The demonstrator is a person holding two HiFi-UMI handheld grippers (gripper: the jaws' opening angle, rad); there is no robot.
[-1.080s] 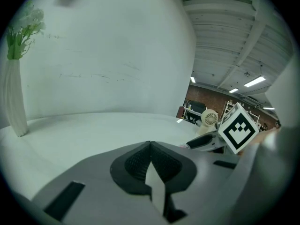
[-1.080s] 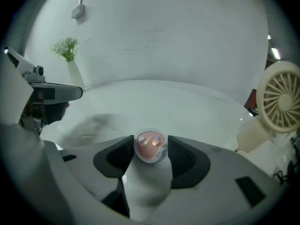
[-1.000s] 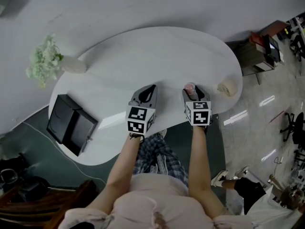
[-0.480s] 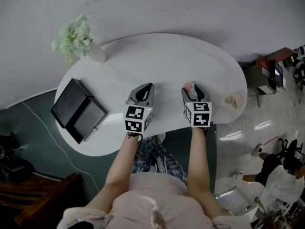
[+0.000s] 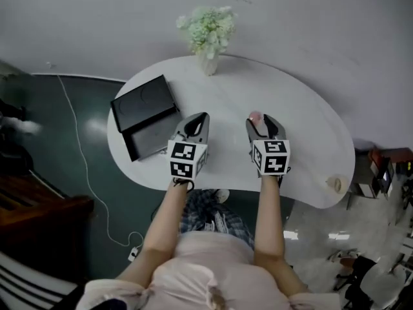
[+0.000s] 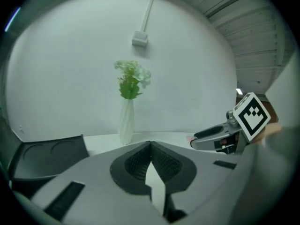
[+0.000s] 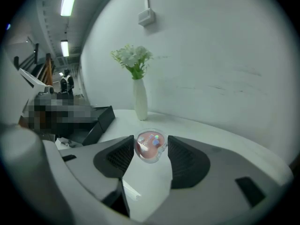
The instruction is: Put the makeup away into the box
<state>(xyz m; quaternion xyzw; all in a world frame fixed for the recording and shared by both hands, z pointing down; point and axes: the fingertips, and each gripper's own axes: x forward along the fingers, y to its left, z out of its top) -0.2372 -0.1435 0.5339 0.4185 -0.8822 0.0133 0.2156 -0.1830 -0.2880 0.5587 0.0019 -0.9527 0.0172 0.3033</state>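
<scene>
Pink makeup compact [image 7: 150,146] clamped in right hand-held gripper [image 5: 259,119], left hand-held gripper [image 5: 197,121] jaws together, empty, both above white bench [image 5: 277,89], black box [image 5: 145,113] at its left.

The table [image 5: 290,128] is seen in white and the box [image 5: 145,112] in matt black. The vase [image 5: 208,63] is white, and the flowers [image 5: 206,28] are pale green and white. The left gripper [image 5: 201,117] and right gripper [image 5: 259,117] are finished in grey, with black ribbed pads [image 6: 136,165] and black-and-white square markers. The compact [image 7: 150,146] is pink under clear plastic. The floor [image 5: 58,128] is dark green, crossed by a white cable [image 5: 84,173]. The wall [image 5: 322,18] is off-white. A pale pink top [image 5: 206,263] and blue checked trousers [image 5: 213,215] are worn.
</scene>
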